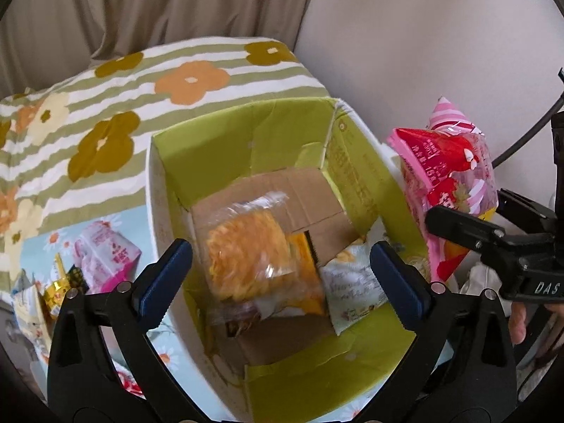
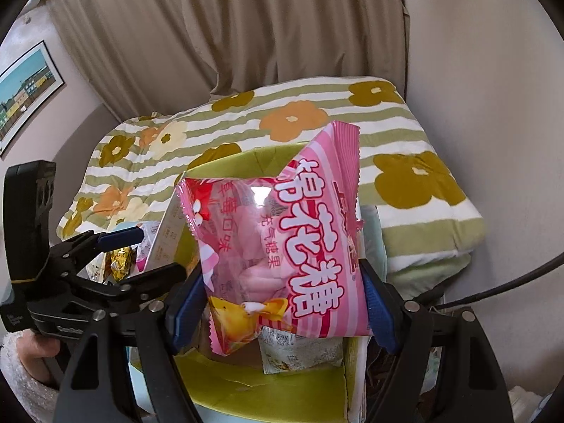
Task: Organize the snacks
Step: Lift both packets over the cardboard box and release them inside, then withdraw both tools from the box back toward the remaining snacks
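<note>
On the flowered cloth beside the striped quilt stands the open green carton, its flaps folded out; it is the largest item and serves as the collection box. Inside it lie a clear packet of yellow noodle snack over a loose cardboard flap, and a pale wrapped packet toward the near right corner.

At the carton's right wall hangs the pink marshmallow bag, clamped at its lower edges by the right gripper, whose blue pads press on either side of the bag. The bag appears puffed with air, light and soft, its film glossy and likely slippery. A hold across the crimped seam or lower corners would be judged safer than squeezing the inflated middle, which could crush the contents or let the film slide.

Over the carton's near edge the left gripper stands with its jaws spread wide and nothing between them.

Left of the carton, smaller loose snacks remain on the cloth: a pink-and-white pack and a gold-wrapped item. Both look light and crinkly; the flat sides offer the best purchase.
</note>
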`<state>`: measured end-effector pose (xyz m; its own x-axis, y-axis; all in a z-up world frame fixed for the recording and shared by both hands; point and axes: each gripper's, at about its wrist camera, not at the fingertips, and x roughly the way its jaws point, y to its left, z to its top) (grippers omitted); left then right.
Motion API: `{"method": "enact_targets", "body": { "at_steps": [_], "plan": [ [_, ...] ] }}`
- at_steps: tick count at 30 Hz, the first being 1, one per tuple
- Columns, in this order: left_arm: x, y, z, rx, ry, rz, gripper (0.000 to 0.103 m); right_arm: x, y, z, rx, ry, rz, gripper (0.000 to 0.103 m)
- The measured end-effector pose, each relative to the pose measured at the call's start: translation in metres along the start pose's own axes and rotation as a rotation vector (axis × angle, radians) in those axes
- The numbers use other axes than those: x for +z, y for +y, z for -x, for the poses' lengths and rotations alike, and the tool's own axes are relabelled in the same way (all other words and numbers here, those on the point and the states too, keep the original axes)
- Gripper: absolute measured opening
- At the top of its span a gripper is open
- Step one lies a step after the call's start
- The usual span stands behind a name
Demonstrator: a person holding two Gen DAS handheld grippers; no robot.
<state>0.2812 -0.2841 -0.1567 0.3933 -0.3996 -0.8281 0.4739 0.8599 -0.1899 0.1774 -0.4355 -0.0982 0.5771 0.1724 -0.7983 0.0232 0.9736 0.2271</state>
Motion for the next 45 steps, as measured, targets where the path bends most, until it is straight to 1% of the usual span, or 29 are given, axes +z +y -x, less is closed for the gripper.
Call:
{"method": "enact_targets", "body": {
  "at_steps": [5, 11, 14, 17, 18, 19, 21, 24, 26, 28, 36, 40, 45],
  "plan": [
    [-0.013, 0.005, 0.011, 0.072, -0.002, -0.016, 0.100, -0.001, 0.000, -0.004, 0.006, 0.026, -0.015, 0.076],
    [-0.020, 0.009, 0.029, 0.085, -0.029, -0.014, 0.100, 0.001, 0.009, -0.009, 0.004, 0.043, -0.001, 0.076],
    [-0.021, 0.012, 0.034, 0.089, -0.036, -0.001, 0.100, 0.005, 0.011, -0.016, -0.012, 0.052, 0.011, 0.078],
    [-0.023, 0.012, 0.037, 0.095, -0.037, 0.005, 0.100, 0.010, 0.013, -0.023, -0.003, 0.066, 0.013, 0.079],
    [-0.023, 0.013, 0.037, 0.098, -0.036, 0.004, 0.100, 0.011, 0.013, -0.027, 0.010, 0.077, 0.007, 0.081],
    [-0.024, 0.014, 0.038, 0.101, -0.035, 0.002, 0.100, 0.012, 0.014, -0.028, 0.012, 0.081, 0.000, 0.088],
    [-0.025, 0.013, 0.041, 0.112, -0.039, -0.005, 0.100, 0.013, 0.013, -0.029, 0.014, 0.056, -0.026, 0.093],
    [-0.026, 0.013, 0.045, 0.119, -0.042, -0.005, 0.100, 0.012, 0.012, -0.025, 0.041, 0.015, -0.056, 0.096],
    [-0.027, 0.012, 0.048, 0.120, -0.047, -0.004, 0.100, 0.008, 0.014, -0.020, 0.049, -0.006, -0.038, 0.101],
    [-0.029, 0.010, 0.050, 0.119, -0.050, -0.005, 0.100, 0.004, 0.019, -0.015, 0.032, -0.016, -0.010, 0.102],
    [-0.038, 0.005, 0.068, 0.126, -0.074, 0.015, 0.100, 0.000, 0.017, 0.008, 0.026, -0.031, 0.031, 0.102],
    [-0.045, 0.006, 0.081, 0.145, -0.084, 0.034, 0.100, 0.001, 0.019, 0.022, 0.013, -0.058, 0.062, 0.102],
    [-0.056, 0.017, 0.097, 0.181, -0.076, 0.074, 0.100, 0.003, 0.029, 0.031, 0.037, -0.075, 0.095, 0.102]
  ]
}}
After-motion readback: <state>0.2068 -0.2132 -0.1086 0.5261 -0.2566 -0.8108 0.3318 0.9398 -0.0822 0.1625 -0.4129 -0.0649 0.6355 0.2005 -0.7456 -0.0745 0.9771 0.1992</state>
